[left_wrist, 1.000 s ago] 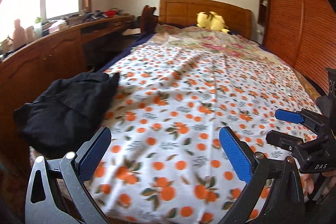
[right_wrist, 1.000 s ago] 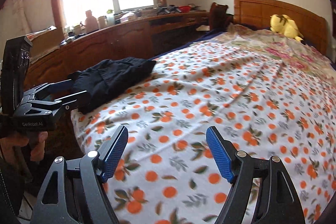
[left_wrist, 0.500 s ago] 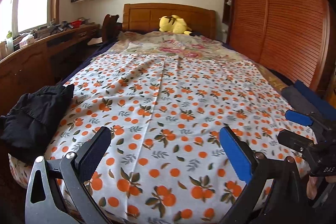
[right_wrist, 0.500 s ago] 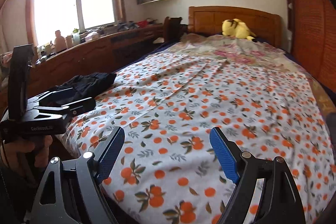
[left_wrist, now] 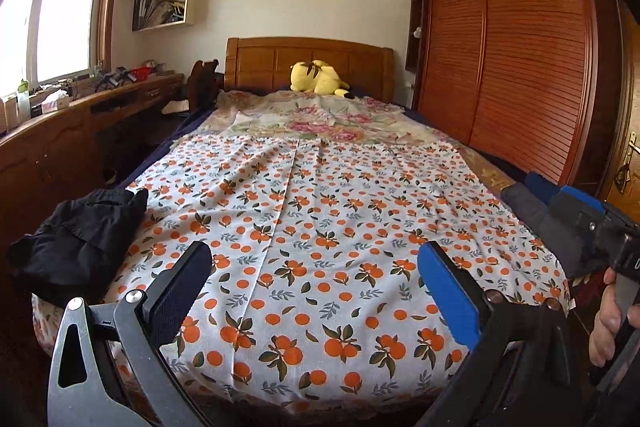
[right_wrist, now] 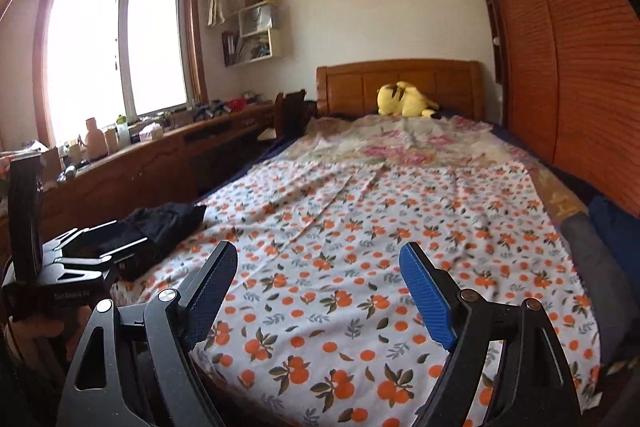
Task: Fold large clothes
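Observation:
A crumpled black garment (left_wrist: 80,239) lies on the near left corner of the bed, also seen as the black garment (right_wrist: 168,223) in the right wrist view. My left gripper (left_wrist: 316,259) hangs open over the orange-print sheet (left_wrist: 320,211), nothing between its fingers, right of the garment. My right gripper (right_wrist: 318,255) is open and empty too, above the sheet's near end. Each gripper shows in the other's view: the right gripper (left_wrist: 576,211) at the far right in a hand, the left gripper (right_wrist: 100,239) at the far left by the black garment.
Folded grey and blue clothes (left_wrist: 532,203) rest on the bed's near right edge. A yellow plush toy (left_wrist: 316,77) sits by the wooden headboard (left_wrist: 260,59). A long wooden desk (right_wrist: 160,163) runs along the left; a slatted wardrobe (left_wrist: 520,67) stands on the right.
Both views have risen and swung right, from the bed's left edge toward its middle. The black garment has slid to the left of each frame. Both grippers stay open and empty.

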Action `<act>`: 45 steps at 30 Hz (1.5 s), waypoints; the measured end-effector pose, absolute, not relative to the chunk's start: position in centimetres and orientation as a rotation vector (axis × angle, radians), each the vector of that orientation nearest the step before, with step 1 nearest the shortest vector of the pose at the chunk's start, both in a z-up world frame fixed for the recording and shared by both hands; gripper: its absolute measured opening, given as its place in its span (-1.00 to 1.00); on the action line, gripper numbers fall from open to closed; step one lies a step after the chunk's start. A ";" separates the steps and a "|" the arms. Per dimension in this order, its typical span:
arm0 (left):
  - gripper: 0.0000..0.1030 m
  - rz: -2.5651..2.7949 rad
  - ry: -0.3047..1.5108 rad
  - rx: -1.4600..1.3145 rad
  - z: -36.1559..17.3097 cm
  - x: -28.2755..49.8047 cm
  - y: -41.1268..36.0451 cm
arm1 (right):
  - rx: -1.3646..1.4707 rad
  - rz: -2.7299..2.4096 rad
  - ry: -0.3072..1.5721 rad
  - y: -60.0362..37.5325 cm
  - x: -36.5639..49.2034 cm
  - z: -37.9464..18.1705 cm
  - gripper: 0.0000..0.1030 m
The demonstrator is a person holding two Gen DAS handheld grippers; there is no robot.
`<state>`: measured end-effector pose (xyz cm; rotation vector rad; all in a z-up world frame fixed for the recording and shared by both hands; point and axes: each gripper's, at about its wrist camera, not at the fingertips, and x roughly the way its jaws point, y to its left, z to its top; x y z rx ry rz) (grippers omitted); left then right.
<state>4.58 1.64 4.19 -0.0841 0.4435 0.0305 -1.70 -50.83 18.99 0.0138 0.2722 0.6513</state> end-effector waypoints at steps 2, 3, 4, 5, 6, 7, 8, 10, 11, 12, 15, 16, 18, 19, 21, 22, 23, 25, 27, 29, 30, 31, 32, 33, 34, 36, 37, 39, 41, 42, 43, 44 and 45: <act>1.00 0.032 0.430 -0.075 4.6 3.7 1.4 | 0.025 0.644 0.246 -51.4 -3.0 19.5 0.64; 0.99 0.034 0.421 -0.068 4.8 3.2 1.2 | 0.031 0.642 0.241 -51.5 -3.6 19.5 0.64; 0.99 0.038 0.416 -0.063 5.0 2.9 1.1 | 0.035 0.639 0.236 -51.6 -4.1 19.4 0.64; 0.99 0.040 0.411 -0.059 5.3 2.6 1.0 | 0.037 0.632 0.231 -51.8 -4.7 19.4 0.64; 0.99 0.039 0.406 -0.060 5.4 2.3 1.0 | 0.036 0.625 0.225 -52.0 -4.9 19.4 0.64; 0.99 0.037 0.399 -0.062 5.6 2.0 0.9 | 0.032 0.617 0.220 -52.0 -4.9 19.2 0.64; 0.99 0.036 0.393 -0.062 5.8 1.7 0.8 | 0.028 0.603 0.215 -51.8 -5.1 19.1 0.64; 0.99 0.037 0.386 -0.061 5.9 1.4 0.6 | 0.019 0.577 0.202 -52.1 -5.5 18.5 0.64; 1.00 0.035 0.386 -0.060 5.9 1.4 0.5 | 0.014 0.567 0.200 -52.1 -5.6 18.3 0.64; 1.00 0.031 0.385 -0.062 5.9 1.4 0.4 | 0.011 0.557 0.201 -52.2 -5.8 18.1 0.64; 1.00 0.027 0.389 -0.063 5.8 1.5 0.3 | 0.016 0.554 0.214 -52.1 -5.7 17.8 0.64; 1.00 0.026 0.390 -0.064 5.7 1.6 0.2 | 0.019 0.555 0.220 -52.1 -5.5 17.6 0.64; 0.99 0.022 0.393 -0.064 5.6 1.7 0.1 | 0.024 0.552 0.227 -52.0 -5.3 17.6 0.64; 0.99 0.021 0.394 -0.064 5.5 1.7 0.1 | 0.023 0.552 0.230 -52.0 -5.2 17.8 0.64; 0.99 0.023 0.394 -0.064 5.5 1.7 0.1 | 0.024 0.552 0.234 -51.9 -5.1 18.0 0.64; 0.99 0.023 0.396 -0.064 5.5 1.8 0.0 | 0.025 0.552 0.234 -51.8 -5.0 18.1 0.64; 0.99 0.022 0.398 -0.066 5.4 1.8 0.0 | 0.026 0.552 0.233 -51.8 -5.0 18.2 0.64; 0.99 0.021 0.400 -0.065 5.3 1.9 -0.1 | 0.026 0.549 0.232 -51.9 -5.0 18.3 0.64; 0.99 0.020 0.400 -0.065 5.3 1.9 -0.1 | 0.028 0.550 0.232 -51.9 -5.0 18.3 0.64; 0.99 0.020 0.400 -0.064 5.3 1.9 -0.1 | 0.027 0.551 0.233 -52.0 -4.9 18.2 0.64; 0.99 0.020 0.400 -0.064 5.3 1.9 -0.1 | 0.025 0.551 0.233 -52.0 -5.0 18.2 0.64; 0.99 0.020 0.400 -0.065 5.2 1.9 -0.1 | 0.024 0.552 0.233 -51.9 -5.0 18.1 0.64; 0.99 0.020 0.401 -0.065 5.2 2.0 -0.2 | 0.023 0.552 0.233 -51.8 -4.9 18.1 0.64; 0.99 0.021 0.401 -0.065 5.2 1.9 -0.2 | 0.020 0.552 0.232 -51.8 -4.9 18.1 0.64; 0.99 0.020 0.400 -0.065 5.3 1.9 -0.1 | 0.018 0.551 0.231 -51.8 -4.9 18.1 0.64; 0.99 0.020 0.400 -0.065 5.2 2.0 -0.2 | 0.015 0.551 0.229 -51.8 -4.8 18.2 0.64; 0.99 0.020 0.400 -0.063 5.3 1.9 -0.2 | 0.015 0.551 0.228 -51.8 -4.8 18.2 0.64; 0.99 0.022 0.400 -0.060 5.1 1.9 -0.2 | 0.014 0.552 0.228 -51.8 -4.8 18.2 0.64; 0.99 0.020 0.401 -0.059 5.0 1.9 -0.1 | 0.014 0.552 0.228 -51.8 -4.8 18.1 0.64; 0.99 0.019 0.402 -0.058 4.9 1.9 -0.1 | 0.014 0.552 0.229 -51.8 -4.7 18.2 0.64; 0.99 0.020 0.401 -0.059 5.0 1.8 0.0 | 0.013 0.554 0.230 -51.8 -4.7 18.0 0.64; 0.99 0.020 0.401 -0.059 5.0 1.8 -0.1 | 0.014 0.556 0.232 -51.8 -4.7 18.1 0.64; 1.00 0.019 0.401 -0.059 4.9 1.8 -0.1 | 0.015 0.559 0.234 -51.9 -4.6 18.0 0.64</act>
